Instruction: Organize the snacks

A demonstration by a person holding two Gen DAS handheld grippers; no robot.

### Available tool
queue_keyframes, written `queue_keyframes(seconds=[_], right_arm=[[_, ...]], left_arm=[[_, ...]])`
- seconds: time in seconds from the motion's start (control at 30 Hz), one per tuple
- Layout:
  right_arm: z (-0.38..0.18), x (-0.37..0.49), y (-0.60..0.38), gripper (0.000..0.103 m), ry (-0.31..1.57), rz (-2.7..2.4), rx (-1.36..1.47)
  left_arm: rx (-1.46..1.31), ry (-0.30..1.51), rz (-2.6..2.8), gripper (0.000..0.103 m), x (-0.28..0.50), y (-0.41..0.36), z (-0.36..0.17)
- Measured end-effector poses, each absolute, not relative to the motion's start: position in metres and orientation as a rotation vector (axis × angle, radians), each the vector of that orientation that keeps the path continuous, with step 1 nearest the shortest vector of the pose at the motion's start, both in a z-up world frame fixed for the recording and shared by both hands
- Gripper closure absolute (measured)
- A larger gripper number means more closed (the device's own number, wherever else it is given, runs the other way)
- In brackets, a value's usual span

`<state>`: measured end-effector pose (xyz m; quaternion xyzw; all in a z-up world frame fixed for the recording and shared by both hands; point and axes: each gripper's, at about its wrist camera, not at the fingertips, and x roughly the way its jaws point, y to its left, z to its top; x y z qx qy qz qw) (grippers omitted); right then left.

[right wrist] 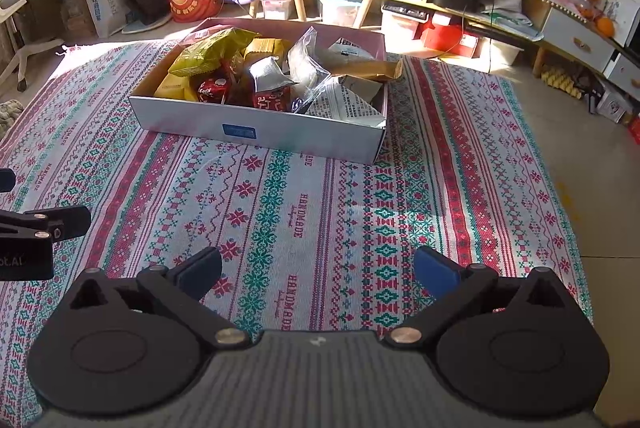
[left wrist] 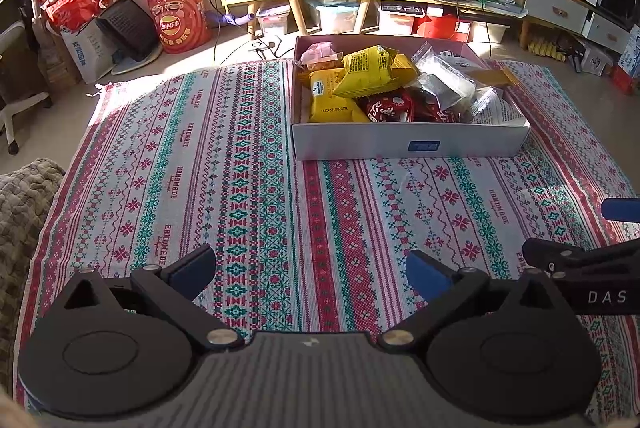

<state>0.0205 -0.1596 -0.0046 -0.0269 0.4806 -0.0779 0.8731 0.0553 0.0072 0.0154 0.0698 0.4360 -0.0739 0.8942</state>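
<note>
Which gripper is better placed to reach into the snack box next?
Probably the right gripper. In its view the box lies almost straight ahead; for the left gripper the box sits off to the right. Both are open, empty, and hang over the cloth, apart from the box.

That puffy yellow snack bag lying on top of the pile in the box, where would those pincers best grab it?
Probably the crimped end seam of the yellow snack bag, approached from above: it lies topmost, its flat edge is thin enough to pinch, and the box walls block a sideways reach.
</note>
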Motion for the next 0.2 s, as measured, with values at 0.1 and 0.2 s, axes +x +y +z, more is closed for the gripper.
queue_keyframes(seconds=[0.1,0.2], right_arm=[[-0.0059,0.0205,-0.1602,0.001,1.001,-0.169,-0.057],[-0.0116,0.0220,-0.1600,0.001,0.994,-0.187,-0.047]], left_arm=[[0.150,0.907,-0.154,0.000,0.0543,0.0064,0.0137],[0.152,0.920,-0.157,0.000,0.0533,0.0064,0.0087]])
